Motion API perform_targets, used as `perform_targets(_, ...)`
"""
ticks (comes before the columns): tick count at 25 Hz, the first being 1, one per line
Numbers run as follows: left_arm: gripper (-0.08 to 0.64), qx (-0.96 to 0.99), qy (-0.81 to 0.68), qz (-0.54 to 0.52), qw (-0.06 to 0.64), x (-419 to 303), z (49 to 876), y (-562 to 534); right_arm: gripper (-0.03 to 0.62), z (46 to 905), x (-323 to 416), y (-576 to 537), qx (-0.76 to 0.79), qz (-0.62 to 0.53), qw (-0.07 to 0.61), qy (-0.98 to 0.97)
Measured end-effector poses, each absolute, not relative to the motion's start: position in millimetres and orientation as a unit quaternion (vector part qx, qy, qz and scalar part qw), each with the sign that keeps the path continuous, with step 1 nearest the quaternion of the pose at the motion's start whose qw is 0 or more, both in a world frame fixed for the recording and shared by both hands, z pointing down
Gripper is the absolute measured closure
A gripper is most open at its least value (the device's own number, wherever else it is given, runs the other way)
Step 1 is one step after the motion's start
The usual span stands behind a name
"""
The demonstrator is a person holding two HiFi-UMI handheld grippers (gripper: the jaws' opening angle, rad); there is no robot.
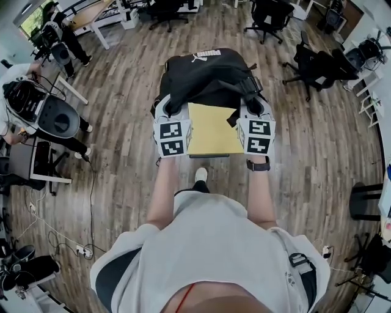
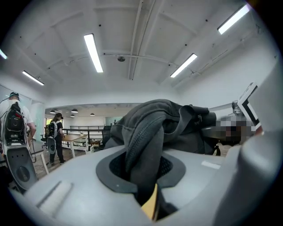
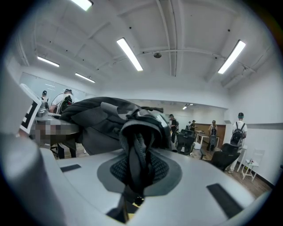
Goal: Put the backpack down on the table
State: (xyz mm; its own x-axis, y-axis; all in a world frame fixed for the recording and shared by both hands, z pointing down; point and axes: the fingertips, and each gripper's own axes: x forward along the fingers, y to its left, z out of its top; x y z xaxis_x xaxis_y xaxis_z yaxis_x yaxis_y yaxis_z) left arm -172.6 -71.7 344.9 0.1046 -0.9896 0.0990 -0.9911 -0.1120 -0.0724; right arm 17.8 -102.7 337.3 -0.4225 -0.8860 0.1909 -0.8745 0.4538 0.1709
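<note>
Head view: I'm holding the backpack (image 1: 204,76) up over the floor at 12 o'clock, with the left gripper (image 1: 166,113) and right gripper (image 1: 256,111) pinching its near edge. A yellow sheet (image 1: 211,128) is sitting between them. Chairs (image 1: 269,15) are crowding 12 to 1.

Left gripper view: the jaws are clamping a zipper fold. It's looking soft and floppy, so the thick seams seem like the best hold. A table (image 2: 75,137) is showing far off at 9.

Right gripper view: it's squeezing bunched fabric too.

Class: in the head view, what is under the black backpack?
Wood floor shows all around the backpack, not a table. The patch directly beneath is covered by it and the yellow sheet.
</note>
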Motion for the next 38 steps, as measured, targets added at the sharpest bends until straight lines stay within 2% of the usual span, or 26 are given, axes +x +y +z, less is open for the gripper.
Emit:
perform_targets(11,0.494,0.754,-0.654,0.060,-0.003,-218,338,-215,0.555,335,-28,-242,0.543,-0.022,0.123,-0.830)
perform_targets(17,0.494,0.768,-0.636,0.069,0.026,-221,366,-260,0.555,358,-31,-282,0.550,-0.011,0.150,-0.822)
perform_targets(28,0.494,0.798,-0.585,0.117,0.084,-161,440,-327,0.555,427,30,-333,0.565,0.031,0.211,-0.797)
perform_targets(38,0.495,0.833,-0.502,0.184,0.145,-56,531,-339,0.555,516,132,-330,0.585,0.101,0.275,-0.757)
